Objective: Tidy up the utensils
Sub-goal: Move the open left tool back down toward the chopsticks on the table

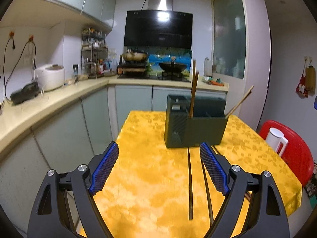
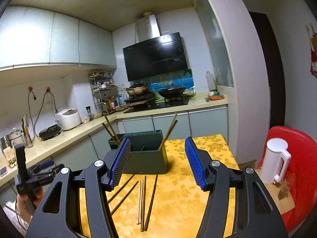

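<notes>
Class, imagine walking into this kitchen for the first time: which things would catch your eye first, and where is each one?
The bright yellow tablecloth dominates, with loose chopsticks lying on it in front of a dark green utensil holder that already has several chopsticks standing in it. A red chair at the right carries a white kettle. On the far wall hangs a black range hood above the stove.

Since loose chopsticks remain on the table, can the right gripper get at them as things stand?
Probably yes. The right gripper is open and empty, and the loose chopsticks lie bare on the yellow tablecloth just below it, nearer than the utensil holder.
</notes>
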{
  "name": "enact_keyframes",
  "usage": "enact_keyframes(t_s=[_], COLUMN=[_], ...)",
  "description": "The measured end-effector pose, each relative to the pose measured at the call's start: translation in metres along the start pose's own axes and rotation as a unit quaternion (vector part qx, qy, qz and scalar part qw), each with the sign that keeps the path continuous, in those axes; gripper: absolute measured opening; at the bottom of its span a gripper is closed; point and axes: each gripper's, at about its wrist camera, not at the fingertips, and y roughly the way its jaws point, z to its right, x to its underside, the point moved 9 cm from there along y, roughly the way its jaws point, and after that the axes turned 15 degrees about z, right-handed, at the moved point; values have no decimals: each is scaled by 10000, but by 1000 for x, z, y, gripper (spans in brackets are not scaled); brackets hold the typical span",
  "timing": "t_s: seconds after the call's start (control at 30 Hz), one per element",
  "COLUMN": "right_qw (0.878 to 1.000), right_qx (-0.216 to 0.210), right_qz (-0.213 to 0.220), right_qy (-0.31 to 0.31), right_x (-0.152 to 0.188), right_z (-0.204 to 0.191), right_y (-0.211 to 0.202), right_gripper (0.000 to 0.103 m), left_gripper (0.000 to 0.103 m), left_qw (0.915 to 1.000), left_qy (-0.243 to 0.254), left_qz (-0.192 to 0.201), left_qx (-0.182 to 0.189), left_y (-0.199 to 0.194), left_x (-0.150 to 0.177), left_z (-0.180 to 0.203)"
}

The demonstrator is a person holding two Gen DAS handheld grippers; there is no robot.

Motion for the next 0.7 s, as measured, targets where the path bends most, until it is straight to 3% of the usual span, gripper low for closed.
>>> enact_keyframes(t_s=[0.17,0.5,0.7], right_qw=[9992,9895,9860], right_qx=[197,310,423], right_qz=[-300,-1306,-1446], right_qy=[-188,-535,-711], right_x=[47,153,172], right_z=[-3,-15,-14], right_y=[-7,8,8], right_gripper=[56,56,56], left_gripper=[81,81,81], left_qw=[9997,9975,9970], left_qy=[93,396,433], left_qz=[-221,-569,-639], left_qx=[39,117,98], left_y=[0,12,16], left_x=[33,83,93], left_z=[5,19,20])
